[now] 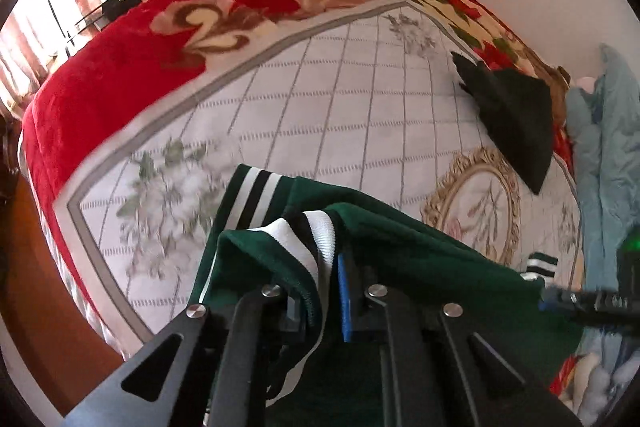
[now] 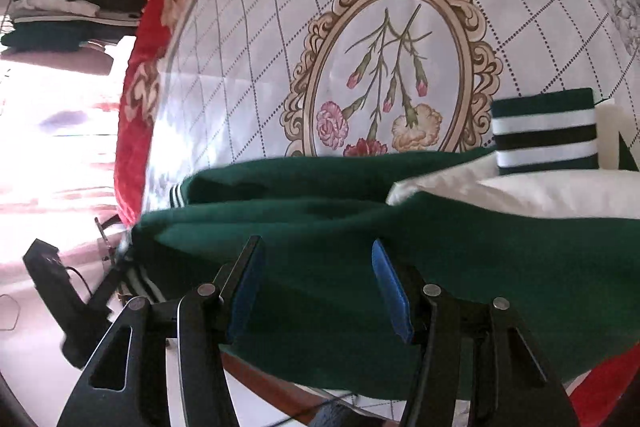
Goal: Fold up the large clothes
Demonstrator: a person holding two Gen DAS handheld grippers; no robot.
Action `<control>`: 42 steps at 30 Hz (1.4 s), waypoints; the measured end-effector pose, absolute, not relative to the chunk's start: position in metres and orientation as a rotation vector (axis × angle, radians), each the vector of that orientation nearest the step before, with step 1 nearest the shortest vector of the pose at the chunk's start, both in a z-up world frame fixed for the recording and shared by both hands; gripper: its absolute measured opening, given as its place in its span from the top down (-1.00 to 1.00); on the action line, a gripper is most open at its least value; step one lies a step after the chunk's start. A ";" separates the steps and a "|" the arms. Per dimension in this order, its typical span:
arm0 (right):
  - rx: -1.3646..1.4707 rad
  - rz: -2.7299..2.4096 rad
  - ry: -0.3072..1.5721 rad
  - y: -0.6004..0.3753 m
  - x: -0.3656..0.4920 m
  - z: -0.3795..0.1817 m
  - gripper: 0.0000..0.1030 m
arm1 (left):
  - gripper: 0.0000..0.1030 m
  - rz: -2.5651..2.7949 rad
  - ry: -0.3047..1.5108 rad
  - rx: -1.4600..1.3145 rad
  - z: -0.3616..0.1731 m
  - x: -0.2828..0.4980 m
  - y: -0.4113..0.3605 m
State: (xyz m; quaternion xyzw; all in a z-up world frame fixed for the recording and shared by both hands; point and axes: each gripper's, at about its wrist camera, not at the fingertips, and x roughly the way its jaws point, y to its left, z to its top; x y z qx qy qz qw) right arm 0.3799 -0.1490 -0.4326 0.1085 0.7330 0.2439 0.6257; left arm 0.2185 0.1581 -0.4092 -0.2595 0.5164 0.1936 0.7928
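Fabric hides our left gripper (image 1: pixel 320 291), clamped on the green jacket's (image 1: pixel 420 247) striped hem; our right gripper (image 2: pixel 318 283) hovers half-open above it, black folded cloth (image 1: pixel 516 115) beyond.

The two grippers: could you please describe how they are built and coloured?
Both match. The left gripper and the right gripper each have matte black linkage arms with triangular cut-outs, round silver pivot pins and blue pads on the fingertips. No cables, markings or sleeves can be made out on them.

Matt green cloth jacket (image 2: pixel 340 267) with ribbed cuff (image 2: pixel 545 133), plush red blanket (image 1: pixel 120 59).
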 end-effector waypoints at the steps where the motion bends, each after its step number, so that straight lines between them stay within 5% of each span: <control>1: 0.262 0.552 1.678 -0.156 0.381 -0.432 -0.12 | 0.84 0.432 1.114 -0.575 -0.416 0.225 0.167; 10: 0.185 0.417 1.632 -0.215 0.397 -0.422 -0.14 | 0.81 0.452 1.251 -0.551 -0.483 0.269 0.192; 14: 0.133 0.403 1.623 -0.232 0.411 -0.422 -0.22 | 0.64 0.472 1.310 -0.565 -0.490 0.276 0.195; 16: 0.054 0.445 1.637 -0.231 0.415 -0.424 -0.37 | 0.34 0.485 1.286 -0.528 -0.477 0.273 0.192; 18: -0.102 0.476 1.628 -0.224 0.417 -0.427 -0.40 | -0.54 0.501 1.271 -0.476 -0.465 0.271 0.188; 19: -0.191 0.495 1.621 -0.219 0.419 -0.431 -0.46 | -0.64 0.512 1.255 -0.457 -0.457 0.268 0.186; 28: -0.675 0.849 1.736 -0.157 0.435 -0.517 -0.62 | -0.75 0.560 1.199 -0.382 -0.427 0.264 0.156; 30: -0.654 0.918 1.772 -0.147 0.439 -0.531 -0.50 | -0.75 0.569 1.205 -0.367 -0.429 0.265 0.147; 32: -0.599 0.963 1.809 -0.142 0.445 -0.535 -0.01 | -0.75 0.572 1.211 -0.378 -0.433 0.264 0.142; 35: -0.301 0.985 1.953 -0.159 0.463 -0.532 0.44 | -0.75 0.558 1.213 -0.397 -0.438 0.262 0.134; 42: 0.676 0.599 2.440 -0.253 0.477 -0.611 0.52 | -0.75 0.560 1.229 -0.363 -0.445 0.271 0.122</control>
